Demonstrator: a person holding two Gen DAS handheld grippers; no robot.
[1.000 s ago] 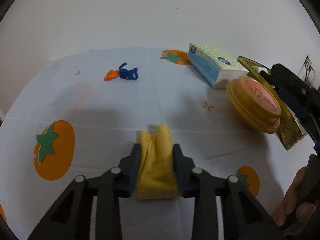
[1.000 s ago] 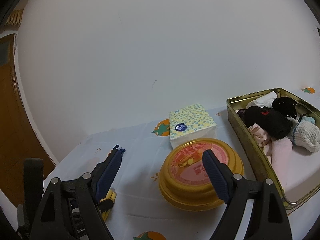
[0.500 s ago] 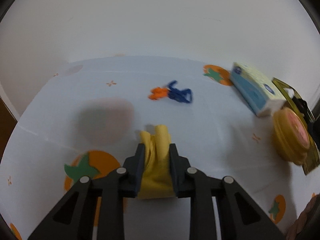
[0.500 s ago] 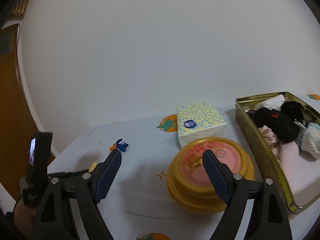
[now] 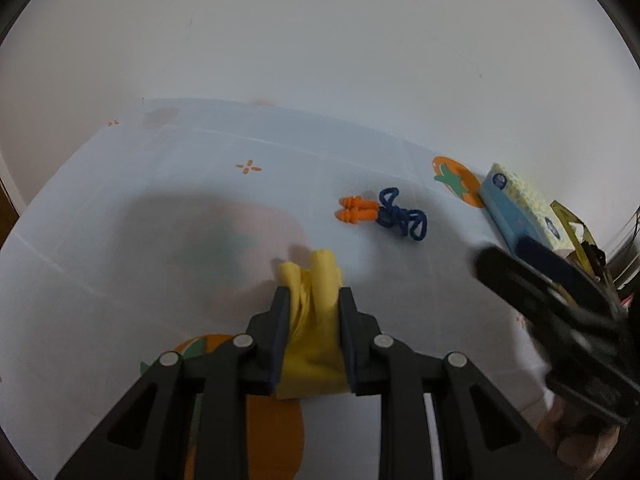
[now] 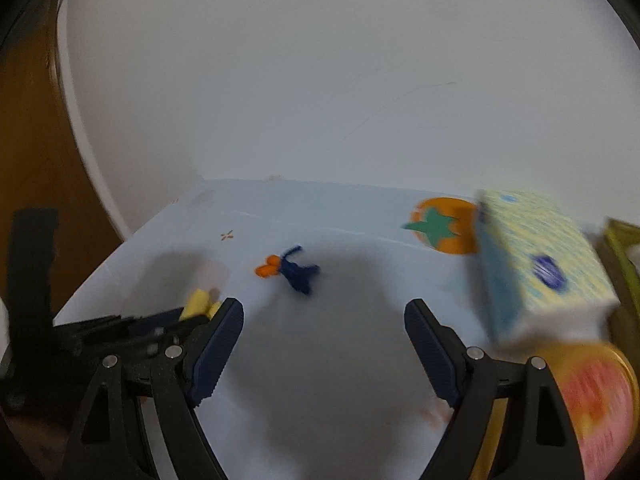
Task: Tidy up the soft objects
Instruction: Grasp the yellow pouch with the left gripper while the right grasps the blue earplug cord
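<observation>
My left gripper (image 5: 313, 300) is shut on a folded yellow cloth (image 5: 314, 320), held just above the white tablecloth (image 5: 120, 260). Its yellow tip (image 6: 198, 301) also shows at the left of the right wrist view. Orange earplugs on a tangled blue cord (image 5: 382, 214) lie on the cloth ahead and to the right. My right gripper (image 6: 324, 320) stands open with nothing between its fingers, and the earplugs and cord (image 6: 290, 270) lie just beyond it. The right gripper's black frame (image 5: 560, 308) is blurred at the right of the left wrist view.
A tissue pack (image 6: 536, 264) lies at the right, with a round yellow tin lid (image 6: 592, 404) in front of it. The edge of a gold tin box (image 5: 572, 220) shows behind the pack. A white wall backs the table. A wooden door (image 6: 28, 160) is at the left.
Both grippers have swung left. The earplugs now sit right of the left gripper, which still holds the yellow cloth. The right view has left the gold tin and now faces the earplugs.
</observation>
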